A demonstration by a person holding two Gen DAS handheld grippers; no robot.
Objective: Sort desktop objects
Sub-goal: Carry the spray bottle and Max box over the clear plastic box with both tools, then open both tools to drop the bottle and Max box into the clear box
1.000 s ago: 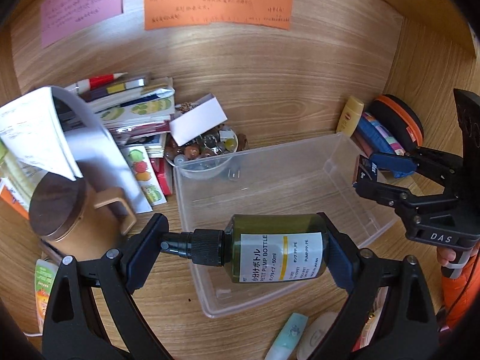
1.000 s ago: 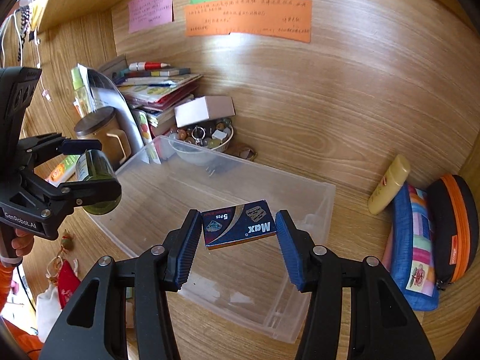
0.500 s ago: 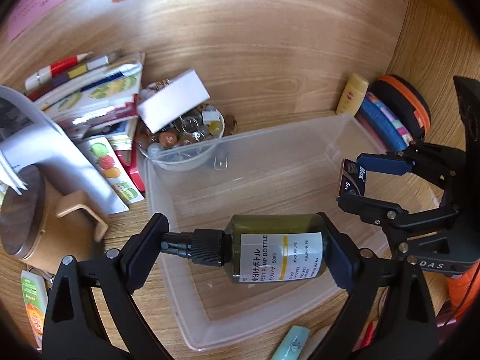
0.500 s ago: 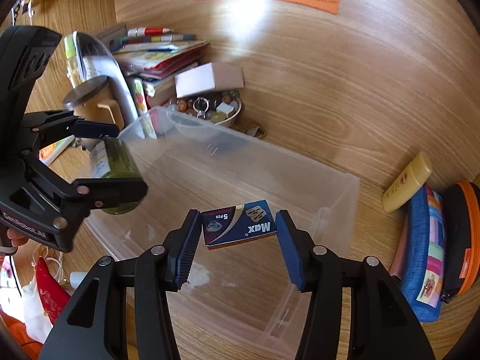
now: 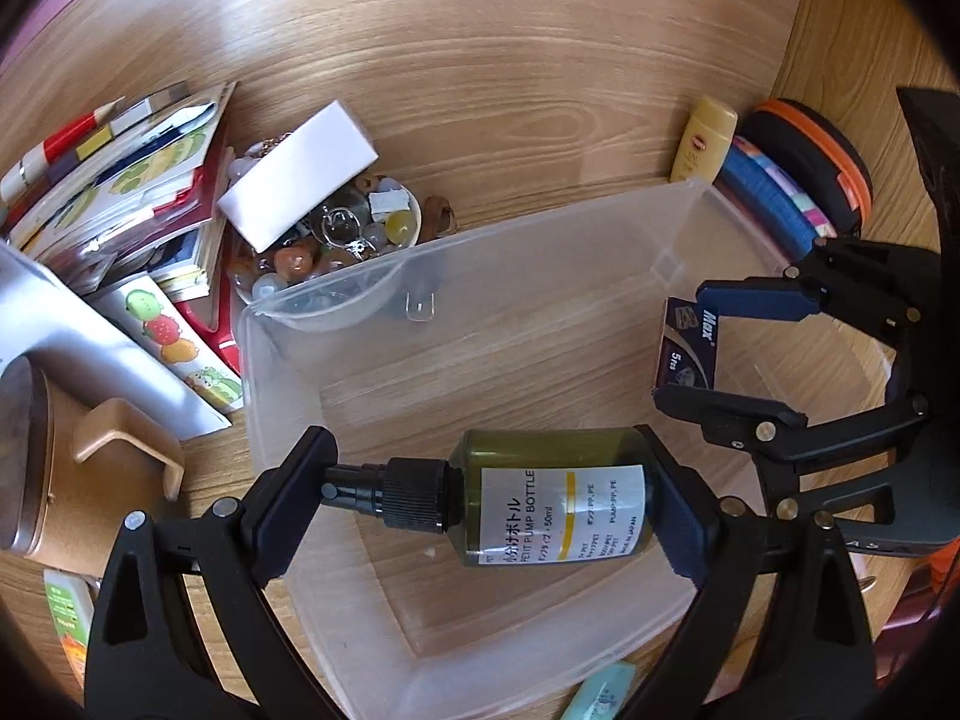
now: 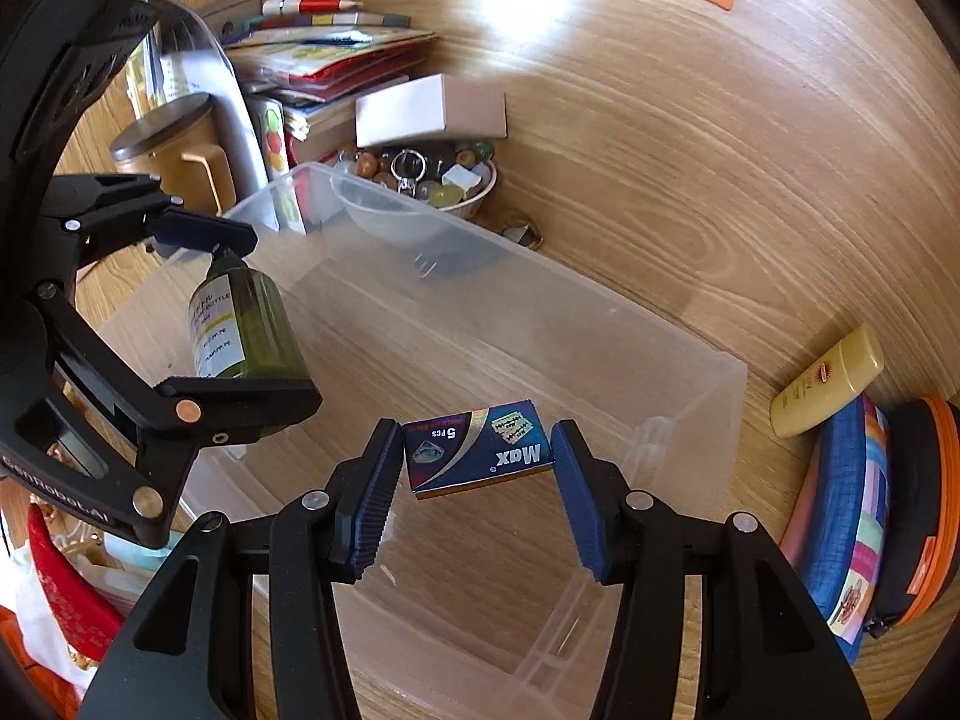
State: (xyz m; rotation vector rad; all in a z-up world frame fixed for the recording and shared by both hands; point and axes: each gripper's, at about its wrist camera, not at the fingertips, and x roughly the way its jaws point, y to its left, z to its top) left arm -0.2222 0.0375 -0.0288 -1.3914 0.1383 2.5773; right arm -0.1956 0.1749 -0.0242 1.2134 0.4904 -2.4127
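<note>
Over the clear plastic bin I have both grippers loaded; my left gripper is closed end-to-end on the green pump bottle, one finger on the black pump cap and the other on the base, so the bottle lies crosswise between the fingers with its long axis running from finger to finger; my right gripper is pinched on the short ends of the blue blade box, which sits flat, label up, its long side also spanning the gap.

Both things hang above the bin's bare floor, neither touching it as far as I can judge; the bottle is toward the bin's near-left part in the right wrist view, the box nearer the middle and the right-hand wall; the two grippers are close but apart.

What the next move turns on, I think, is height and spacing: the bin floor lies straight below each load, so a short lowering and a spreading of the fingers should do; the bottle, being round and lying on its side, may roll toward the box; I would set it down with its axis along the long wall.

The bead bowl presses against the far corner outside; I cannot tell whether it touches the wall.
</note>
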